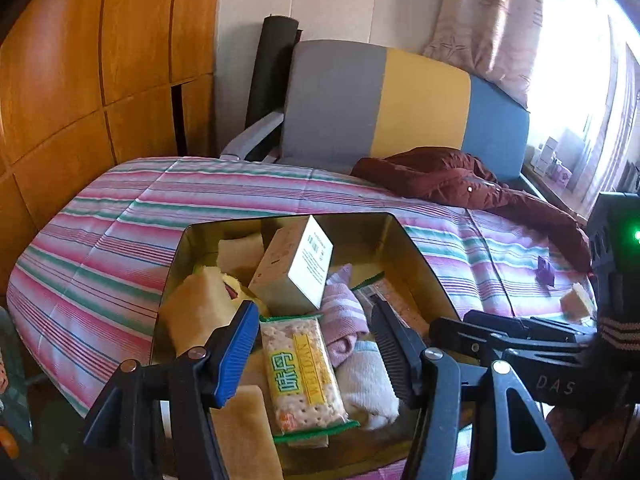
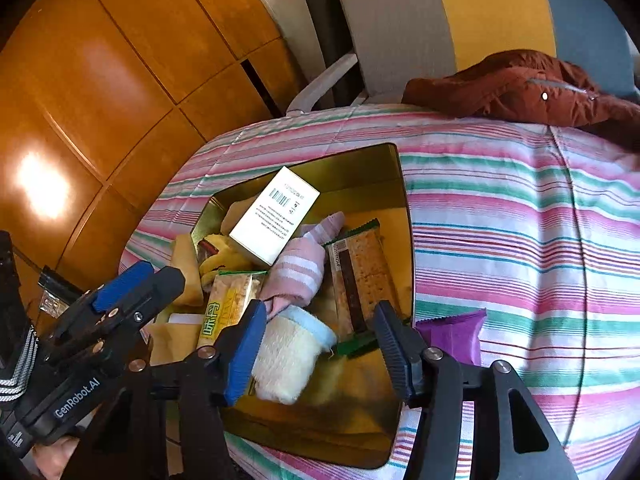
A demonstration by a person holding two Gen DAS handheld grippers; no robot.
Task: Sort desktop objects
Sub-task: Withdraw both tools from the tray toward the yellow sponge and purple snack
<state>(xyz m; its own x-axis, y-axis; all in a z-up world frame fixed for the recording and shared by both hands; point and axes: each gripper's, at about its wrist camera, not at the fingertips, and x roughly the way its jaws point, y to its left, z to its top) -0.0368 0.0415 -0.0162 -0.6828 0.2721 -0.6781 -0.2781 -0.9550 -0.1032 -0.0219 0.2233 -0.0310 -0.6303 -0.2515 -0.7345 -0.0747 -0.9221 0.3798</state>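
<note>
A gold metal tin sits on the striped cloth, holding several items. In it are a white and tan carton, a yellow cracker pack, a second cracker pack, a pink striped sock and a cream and blue sock. My left gripper is open above the yellow cracker pack. My right gripper is open above the cream sock. A purple packet lies on the cloth just right of the tin.
A maroon jacket lies at the table's far edge in front of a grey, yellow and blue chair. A small purple object and a yellow block lie on the cloth at right. Wooden cabinets stand left.
</note>
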